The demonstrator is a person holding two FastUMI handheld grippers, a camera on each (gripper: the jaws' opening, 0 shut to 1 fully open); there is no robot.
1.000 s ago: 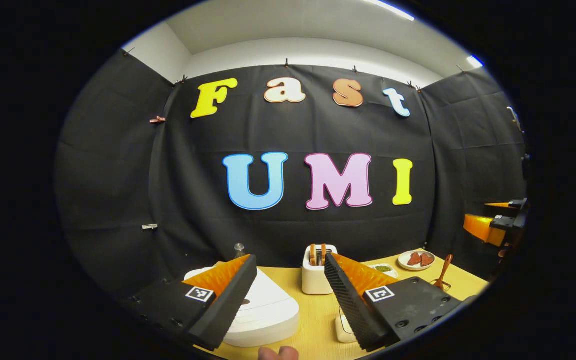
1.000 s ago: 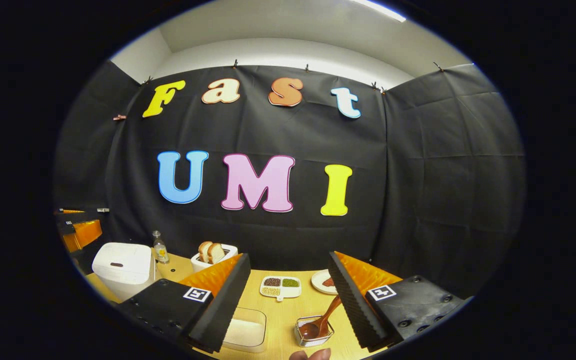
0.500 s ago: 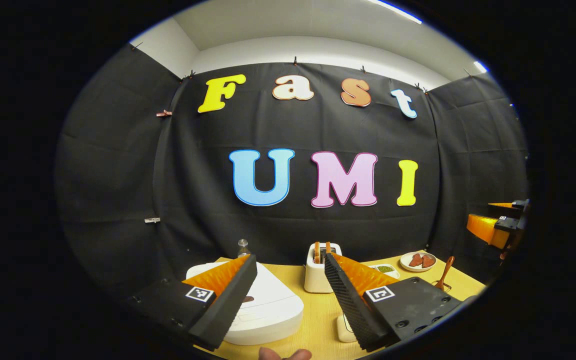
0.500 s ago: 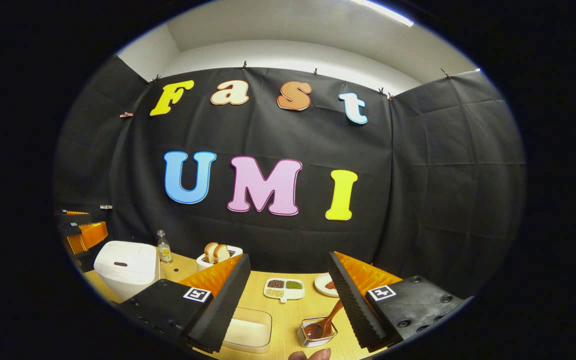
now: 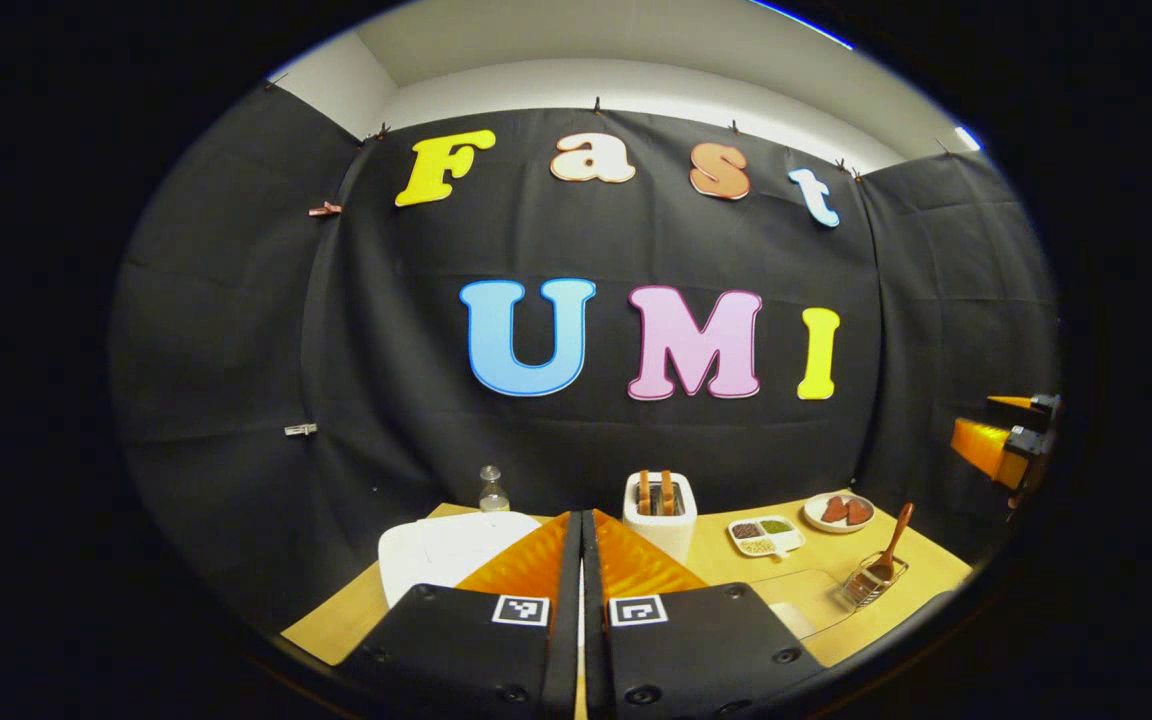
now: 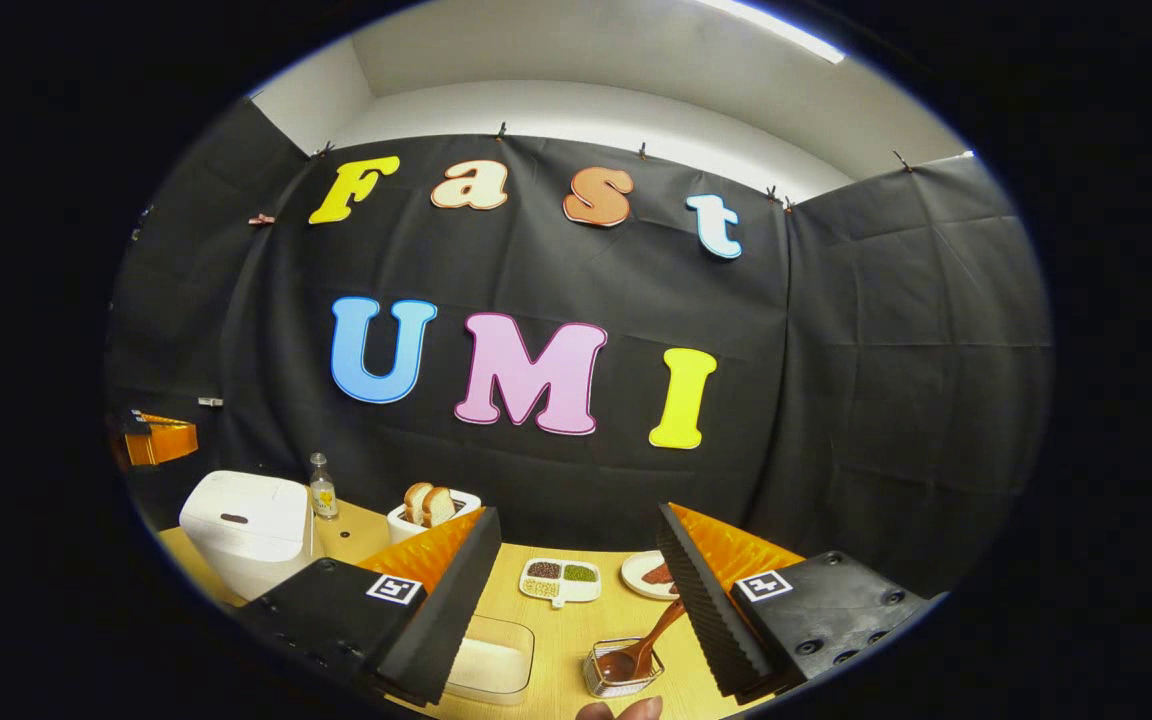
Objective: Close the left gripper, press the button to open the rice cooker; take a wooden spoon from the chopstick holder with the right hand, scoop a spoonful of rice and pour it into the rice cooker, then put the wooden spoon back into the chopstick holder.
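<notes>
Left claw: fingers pressed together, nothing between them, held above the worktop's near-left part. It also shows at the far left of the right gripper view, well above the rice cooker.

Right claw: fingers wide apart, empty, above the near-right part of the worktop. It also shows at the right edge of the left gripper view, up off the surface.

Rice cooker: white, lid down, at the left end of the worktop; dark button on the lid top. In the left gripper view it sits just behind the closed fingers, partly hidden by them.

Wooden spoon: in the wire chopstick holder, bowl end down, handle leaning up toward the right finger. Holder sits near the front edge, right of centre. No contact between claw and spoon.

Clear container of rice: near the front edge, just left of the holder, partly behind the left finger of the right claw.

Behind, toward the back edge: small bottle beside the cooker, white toaster with two bread slices, divided dish of grains, plate with reddish pieces.

A fingertip shows at the bottom of the right gripper view.
</notes>
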